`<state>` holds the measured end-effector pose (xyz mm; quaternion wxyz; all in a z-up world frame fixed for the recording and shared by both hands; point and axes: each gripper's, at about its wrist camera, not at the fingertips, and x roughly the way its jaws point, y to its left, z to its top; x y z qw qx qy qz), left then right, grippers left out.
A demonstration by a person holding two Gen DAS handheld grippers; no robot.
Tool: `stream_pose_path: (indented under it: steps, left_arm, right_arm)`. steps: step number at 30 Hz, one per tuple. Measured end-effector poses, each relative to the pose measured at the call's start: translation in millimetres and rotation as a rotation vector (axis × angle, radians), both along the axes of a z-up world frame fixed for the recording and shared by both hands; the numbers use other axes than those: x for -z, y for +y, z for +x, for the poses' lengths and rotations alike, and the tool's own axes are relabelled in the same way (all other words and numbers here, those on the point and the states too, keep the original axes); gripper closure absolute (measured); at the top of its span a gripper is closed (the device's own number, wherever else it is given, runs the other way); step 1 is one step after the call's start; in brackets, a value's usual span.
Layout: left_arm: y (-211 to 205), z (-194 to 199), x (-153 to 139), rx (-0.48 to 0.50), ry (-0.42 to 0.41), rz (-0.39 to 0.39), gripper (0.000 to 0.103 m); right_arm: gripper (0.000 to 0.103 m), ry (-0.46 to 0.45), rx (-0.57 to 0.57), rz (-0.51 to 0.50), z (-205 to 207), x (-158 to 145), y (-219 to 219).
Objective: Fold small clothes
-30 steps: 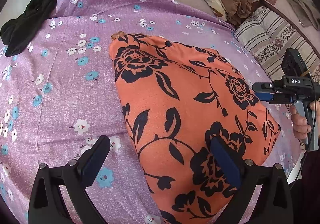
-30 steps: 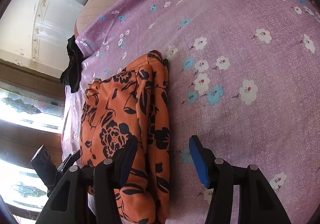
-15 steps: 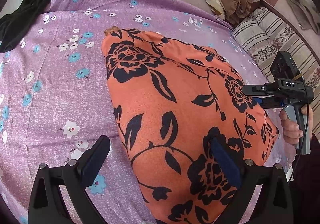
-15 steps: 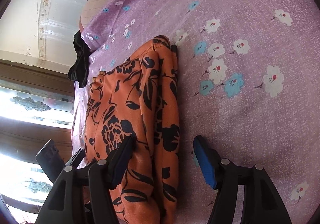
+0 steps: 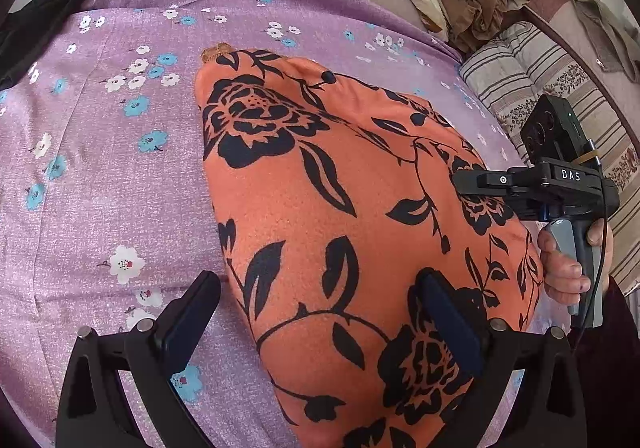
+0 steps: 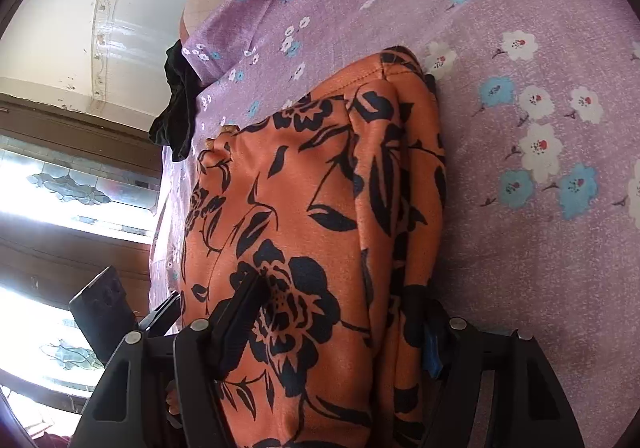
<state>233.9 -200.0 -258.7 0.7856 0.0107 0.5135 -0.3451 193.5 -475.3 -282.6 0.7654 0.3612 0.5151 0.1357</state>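
**Right claw moved in over the folded edge**

Your right claw (image 6: 340, 320) spread wider and slid in to straddle the orange garment (image 5: 360, 228), which lay folded on the bed (image 5: 120, 168). Your left claw (image 5: 320, 320) hung spread, gripping nothing. Another fold looked likely.

Garment: orange cloth with black flowers (image 6: 320, 208), folded, lying on the bed
Bedcover: purple sheet with white and blue blossoms (image 6: 520, 48)
Right gripper (image 6: 344, 320): jaws just opening, apart, straddling the folded edge; pads not pressing
Far edge: black cloth (image 6: 178, 104) bunched beside a bright window (image 6: 60, 188)
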Motion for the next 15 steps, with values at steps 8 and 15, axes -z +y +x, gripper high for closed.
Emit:
stream_pose_path:
  steps: [8, 15]
  left_arm:
    - [-5.3, 1.3, 1.6, 0.005, 0.015, -0.017, 0.002]
    - [-5.3, -1.4, -1.9, 0.020, -0.007, -0.036, 0.009]
  right_arm:
    - [0.029, -0.021, -0.001, -0.005, 7.8, -2.0, 15.0]
    - [0.039, -0.032, -0.002, -0.002, 9.3, -3.2, 26.5]
